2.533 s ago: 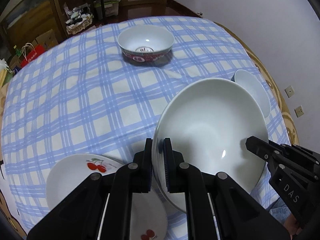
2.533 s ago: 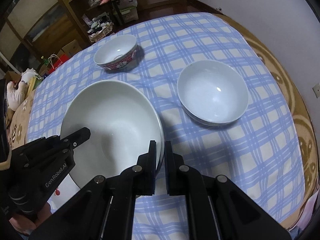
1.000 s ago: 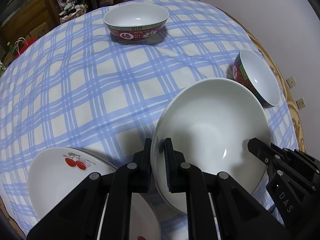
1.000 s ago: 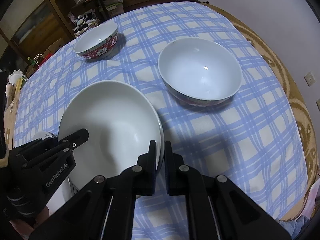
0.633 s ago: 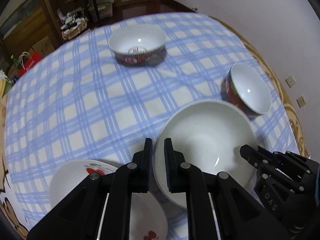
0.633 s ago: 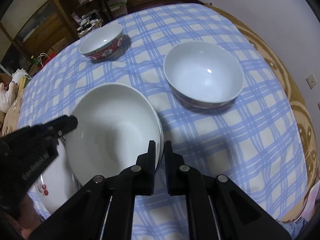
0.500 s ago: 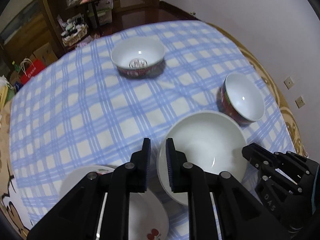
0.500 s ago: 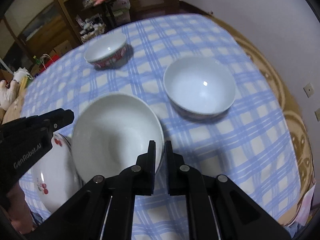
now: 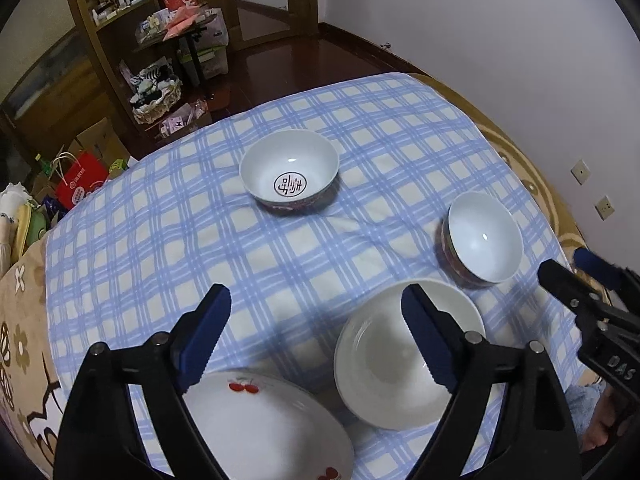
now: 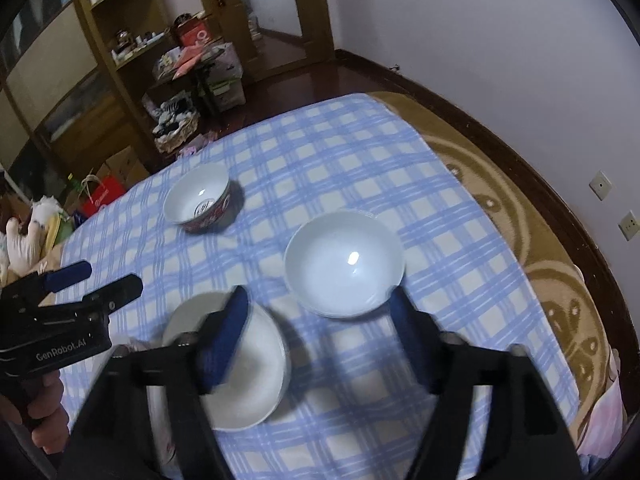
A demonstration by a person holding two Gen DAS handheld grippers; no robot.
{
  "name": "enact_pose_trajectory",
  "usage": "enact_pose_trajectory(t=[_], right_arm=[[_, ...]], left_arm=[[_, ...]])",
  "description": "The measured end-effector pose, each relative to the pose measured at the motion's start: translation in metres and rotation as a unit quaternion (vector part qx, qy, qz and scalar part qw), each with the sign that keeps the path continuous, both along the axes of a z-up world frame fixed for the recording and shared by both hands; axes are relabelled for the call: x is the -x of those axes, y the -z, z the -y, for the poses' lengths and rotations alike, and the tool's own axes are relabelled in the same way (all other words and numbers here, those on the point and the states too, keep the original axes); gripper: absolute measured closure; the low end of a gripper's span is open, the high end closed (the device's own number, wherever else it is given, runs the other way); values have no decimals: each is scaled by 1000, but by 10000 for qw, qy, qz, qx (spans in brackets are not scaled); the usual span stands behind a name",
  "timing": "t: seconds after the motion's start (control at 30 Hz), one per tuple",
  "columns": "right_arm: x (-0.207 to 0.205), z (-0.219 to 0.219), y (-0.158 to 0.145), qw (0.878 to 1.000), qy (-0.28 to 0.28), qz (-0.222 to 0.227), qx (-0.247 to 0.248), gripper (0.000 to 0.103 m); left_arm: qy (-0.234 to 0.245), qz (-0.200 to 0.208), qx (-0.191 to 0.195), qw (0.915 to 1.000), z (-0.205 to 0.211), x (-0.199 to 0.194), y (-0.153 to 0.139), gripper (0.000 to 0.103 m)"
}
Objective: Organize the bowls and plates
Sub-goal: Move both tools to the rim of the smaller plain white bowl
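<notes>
A plain white deep plate point(image 9: 400, 364) rests on the blue checked tablecloth point(image 9: 160, 232) near the front edge; it also shows in the right wrist view point(image 10: 248, 368). A cherry-patterned plate point(image 9: 256, 428) lies to its left. Two red-sided bowls stand further off: one with a printed mark inside point(image 9: 290, 176) point(image 10: 198, 196) and a plain one point(image 9: 482, 238) point(image 10: 344, 262). My left gripper point(image 9: 316, 324) is open and empty above the plates. My right gripper point(image 10: 320, 320) is open and empty, raised above the white plate and the plain bowl.
The round table's brown patterned cover point(image 10: 560, 280) shows past the cloth on the right. Wooden shelves point(image 9: 120, 20), boxes and a red bag point(image 9: 78, 184) stand on the floor behind the table. A white wall point(image 10: 480, 40) is on the right.
Both grippers let go of the white plate, opened wide and lifted up and back. The plate now rests on the cloth beside the cherry plate.
</notes>
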State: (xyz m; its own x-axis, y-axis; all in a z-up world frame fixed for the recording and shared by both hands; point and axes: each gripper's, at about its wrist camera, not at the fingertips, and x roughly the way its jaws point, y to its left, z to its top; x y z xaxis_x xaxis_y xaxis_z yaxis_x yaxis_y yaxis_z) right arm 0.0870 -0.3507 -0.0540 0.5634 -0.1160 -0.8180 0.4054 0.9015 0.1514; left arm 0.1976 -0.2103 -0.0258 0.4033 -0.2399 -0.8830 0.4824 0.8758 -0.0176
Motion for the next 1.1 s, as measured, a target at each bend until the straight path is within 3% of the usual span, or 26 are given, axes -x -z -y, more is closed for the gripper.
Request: enact_pose_trajectory(t=[0.07,0.53,1.1], right_arm=[[-3,8,-4,9998,133,99,60,13],[-23,55,-1,9989,458,53,29,13],[-34,89,45,9967,605,-534,9,13]], left_arm=[[30,29,26,10000,4,-3,-1,17],[479,-115,-71,9988,66,-26,12,16],[885,-424,-304,9947,127,-26,54,16]])
